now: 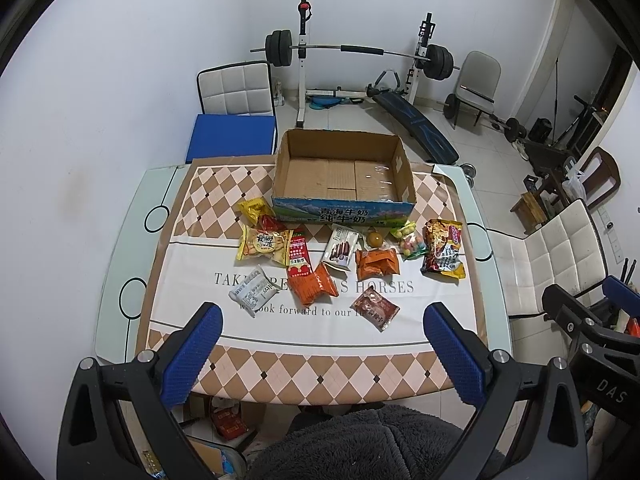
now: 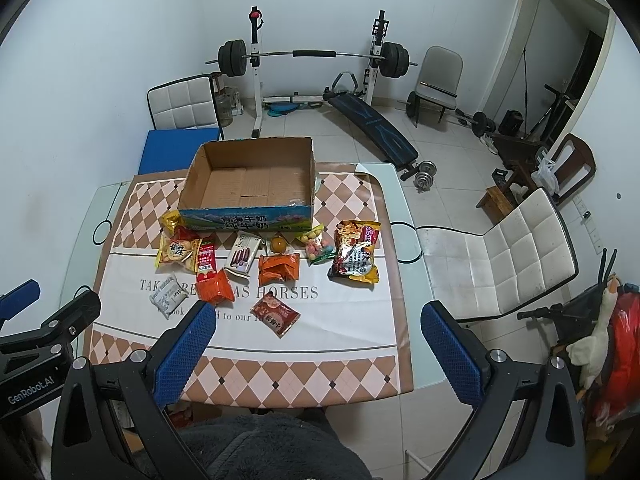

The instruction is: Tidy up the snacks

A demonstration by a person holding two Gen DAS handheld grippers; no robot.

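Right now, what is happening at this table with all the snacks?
A person holds two grippers above the near edge of the table. The left gripper and the right gripper are both open and hold nothing. The open brown cardboard box with a blue printed front sits at the far side of the patterned tablecloth and looks empty. About a dozen snack packets lie loose in front of it, such as the grey foil packet and the large red and yellow noodle bag. No snack is in the box yet.

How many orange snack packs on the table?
2. One orange pack lies near the middle of the spread, just in front of the small round orange item. Another orange pack lies left of it, nearer the camera. Overlapping packs at left may hide more.
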